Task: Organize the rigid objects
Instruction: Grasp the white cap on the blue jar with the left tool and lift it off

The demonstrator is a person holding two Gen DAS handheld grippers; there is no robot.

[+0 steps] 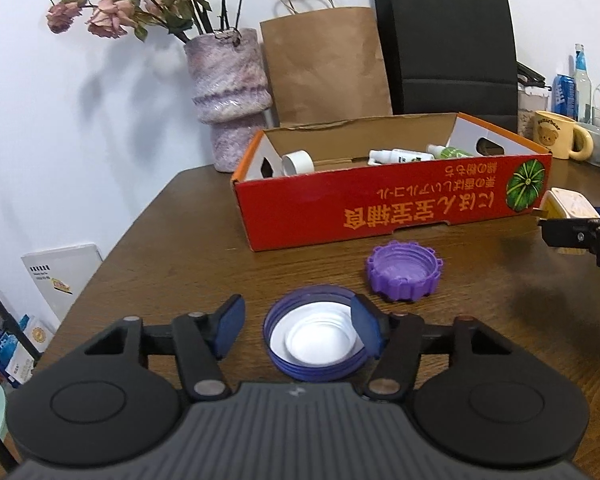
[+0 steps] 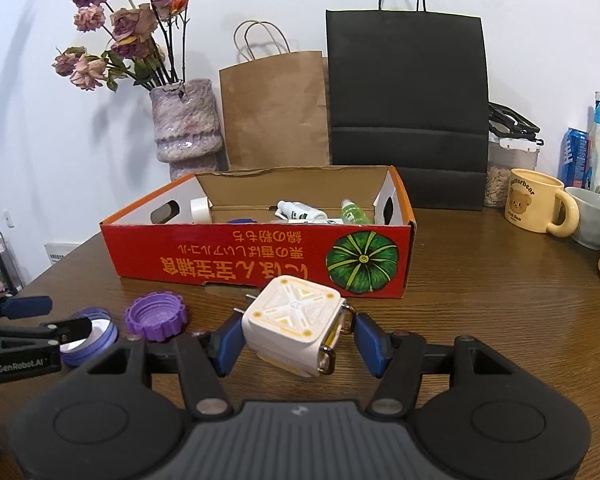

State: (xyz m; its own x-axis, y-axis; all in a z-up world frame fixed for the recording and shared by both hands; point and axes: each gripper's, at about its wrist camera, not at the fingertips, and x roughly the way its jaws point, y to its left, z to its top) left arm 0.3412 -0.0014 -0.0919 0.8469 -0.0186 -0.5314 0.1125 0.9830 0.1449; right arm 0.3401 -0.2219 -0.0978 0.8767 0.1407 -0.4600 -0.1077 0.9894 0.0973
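Straddling blue lid, left gripper spread, one pad touching; skid likely. Right gripper pinches charger.

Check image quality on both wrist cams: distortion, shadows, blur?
Left wrist: strong fisheye bend, dark vignette corners; vase casts soft shadows on the wall; lid between the left gripper fingers is sharp; far-right clutter is soft.
Right wrist: same barrel distortion; white cube in the right gripper is crisp; red box print is legible; no strong glare.
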